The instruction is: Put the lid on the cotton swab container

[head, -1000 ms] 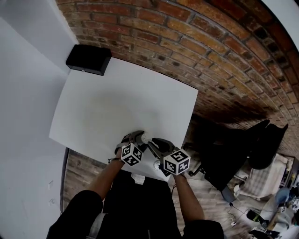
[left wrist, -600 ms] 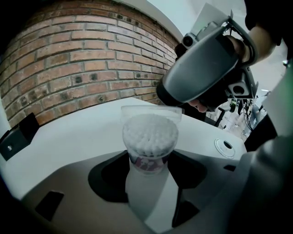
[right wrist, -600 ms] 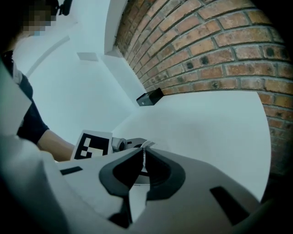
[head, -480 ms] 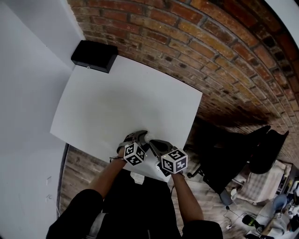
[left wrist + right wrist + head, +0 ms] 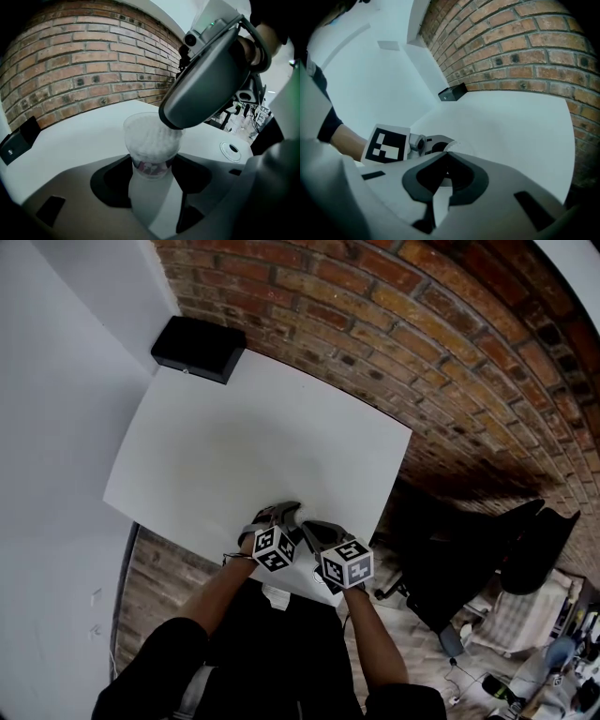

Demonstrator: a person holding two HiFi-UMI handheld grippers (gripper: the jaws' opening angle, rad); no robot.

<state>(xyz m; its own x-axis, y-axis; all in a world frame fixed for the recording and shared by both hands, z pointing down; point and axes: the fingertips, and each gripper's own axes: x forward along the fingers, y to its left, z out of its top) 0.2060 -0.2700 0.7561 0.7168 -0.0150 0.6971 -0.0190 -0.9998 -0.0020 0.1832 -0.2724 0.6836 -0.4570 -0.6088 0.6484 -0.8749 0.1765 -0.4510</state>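
Note:
A clear cotton swab container (image 5: 151, 140) packed with white swabs stands upright between the jaws of my left gripper (image 5: 151, 183), which is shut on its lower body. My right gripper (image 5: 447, 153) comes in from above and to the right, its grey nose (image 5: 206, 79) touching the container's top rim. Its jaws have just been closing and now meet at that rim. A thin clear edge (image 5: 457, 146) shows just past the tips; whether a lid is pinched there I cannot tell. In the head view both grippers (image 5: 281, 514) (image 5: 306, 527) sit together near the table's front edge.
The white table (image 5: 234, 437) stretches away toward a brick wall. A black box (image 5: 199, 348) sits at its far left corner. A round grommet (image 5: 230, 150) is set in the tabletop to the right. A dark office chair (image 5: 450, 559) stands past the table's right side.
My right gripper has drawn in closer to the left one and dropped a little. The left gripper has held still. The head camera's view has shifted slightly.

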